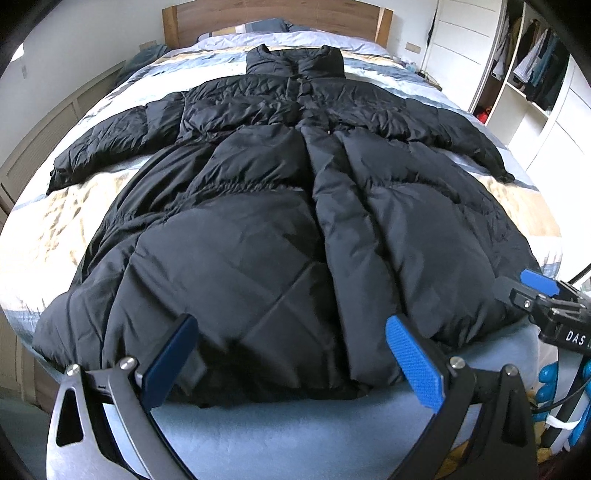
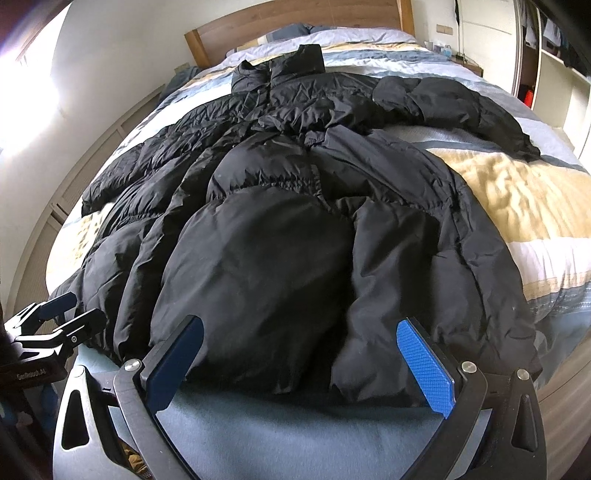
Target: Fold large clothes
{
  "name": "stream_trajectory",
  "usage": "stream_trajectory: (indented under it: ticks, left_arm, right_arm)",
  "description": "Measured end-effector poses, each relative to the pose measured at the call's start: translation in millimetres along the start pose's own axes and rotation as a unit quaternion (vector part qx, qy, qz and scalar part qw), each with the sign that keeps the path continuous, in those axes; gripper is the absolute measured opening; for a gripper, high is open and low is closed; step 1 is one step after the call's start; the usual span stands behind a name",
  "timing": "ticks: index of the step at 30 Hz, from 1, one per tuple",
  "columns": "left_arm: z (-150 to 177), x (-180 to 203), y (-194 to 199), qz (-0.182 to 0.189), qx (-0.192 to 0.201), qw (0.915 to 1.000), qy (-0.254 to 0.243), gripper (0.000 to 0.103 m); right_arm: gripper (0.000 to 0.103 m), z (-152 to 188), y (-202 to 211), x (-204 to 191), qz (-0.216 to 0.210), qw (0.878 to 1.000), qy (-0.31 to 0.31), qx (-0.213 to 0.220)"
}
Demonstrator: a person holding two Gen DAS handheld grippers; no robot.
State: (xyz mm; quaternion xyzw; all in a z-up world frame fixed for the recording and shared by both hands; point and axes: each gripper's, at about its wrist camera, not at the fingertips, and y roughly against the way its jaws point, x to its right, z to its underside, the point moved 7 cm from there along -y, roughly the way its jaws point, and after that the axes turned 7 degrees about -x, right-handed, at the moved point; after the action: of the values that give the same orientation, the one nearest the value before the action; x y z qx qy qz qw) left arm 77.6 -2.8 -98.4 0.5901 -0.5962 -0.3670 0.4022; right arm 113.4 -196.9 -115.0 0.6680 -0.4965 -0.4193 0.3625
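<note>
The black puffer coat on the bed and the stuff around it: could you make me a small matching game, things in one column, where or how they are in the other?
Things:
1. black coat
2. coat collar
3. headboard
4. left claw

Descriptions:
A. wooden, at the far end of the bed
B. open, at the coat's near hem
C. spread flat, sleeves out to both sides
D. pointing toward the pillows

Pairs: 1-C, 2-D, 3-A, 4-B
</note>
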Motion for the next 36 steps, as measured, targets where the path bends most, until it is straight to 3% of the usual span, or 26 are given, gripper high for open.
stream_trajectory:
  ticks: [10, 18, 26, 36]
  left_arm:
    - [-20, -9, 4, -0.027, 0.011, 0.9996, -0.004, 0.102]
    - [-64, -27, 15, -0.069, 0.035, 0.997, -0.01, 0.102]
    - [-148, -52, 42, -0.113, 0.087, 0.9895, -0.025, 0.102]
    - [-234, -76, 27, -0.131, 0.099, 0.9862, -0.016, 0.102]
  right_arm:
    - [0.103, -23, 1, 6, 0.001, 1.0, 0.003, 0.002]
    - [0.103, -68, 22, 23, 0.014, 0.999, 0.001, 0.031]
    - [0.103, -161, 70, 23, 0.02, 0.994, 0.012, 0.11]
    - [0.103, -275, 84, 43, 0.022, 0.982, -0.023, 0.188]
